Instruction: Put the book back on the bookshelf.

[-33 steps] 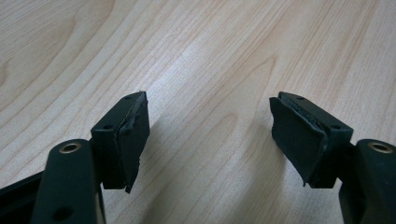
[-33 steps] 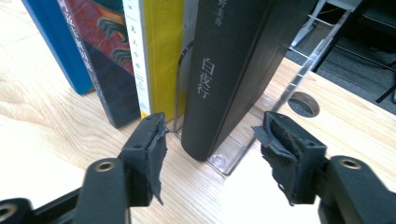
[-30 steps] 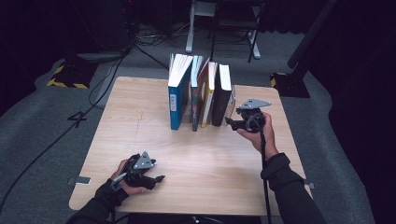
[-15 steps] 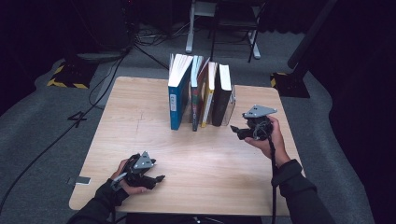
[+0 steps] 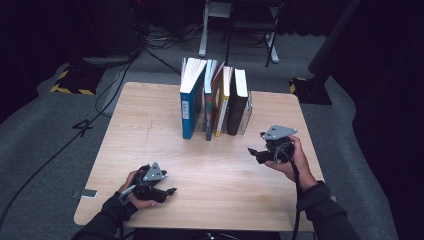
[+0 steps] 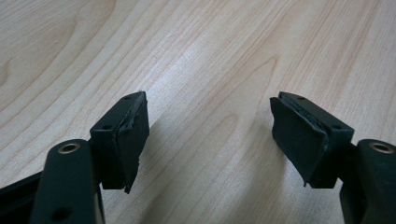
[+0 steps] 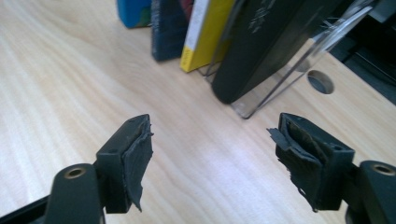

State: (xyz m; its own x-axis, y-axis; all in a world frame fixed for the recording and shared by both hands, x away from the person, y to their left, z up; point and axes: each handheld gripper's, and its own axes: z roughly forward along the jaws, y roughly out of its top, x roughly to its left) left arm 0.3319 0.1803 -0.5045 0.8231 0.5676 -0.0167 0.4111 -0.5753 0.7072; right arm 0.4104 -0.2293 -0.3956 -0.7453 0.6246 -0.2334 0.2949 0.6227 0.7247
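Observation:
A row of upright books stands at the back middle of the table: a tall blue book (image 5: 191, 102), a dark one (image 5: 210, 102), a yellow-spined one (image 5: 223, 105) and a black book (image 5: 239, 102) leaning on a clear bookend (image 5: 249, 111). My right gripper (image 5: 254, 153) hovers in front and to the right of the black book (image 7: 261, 42), apart from it. Its jaws (image 7: 210, 163) have just been opening and nothing lies between them. My left gripper (image 5: 169, 191) rests near the front left edge, open over bare wood (image 6: 210, 140).
The wooden table (image 5: 150, 130) has bare surface between both hands and the books. A round cable hole (image 7: 320, 81) sits by the clear bookend (image 7: 299, 65). Cables and stand legs lie on the dark floor behind the table.
My right gripper has drawn back from the black book toward the table's near right side. The left hand has stayed put.

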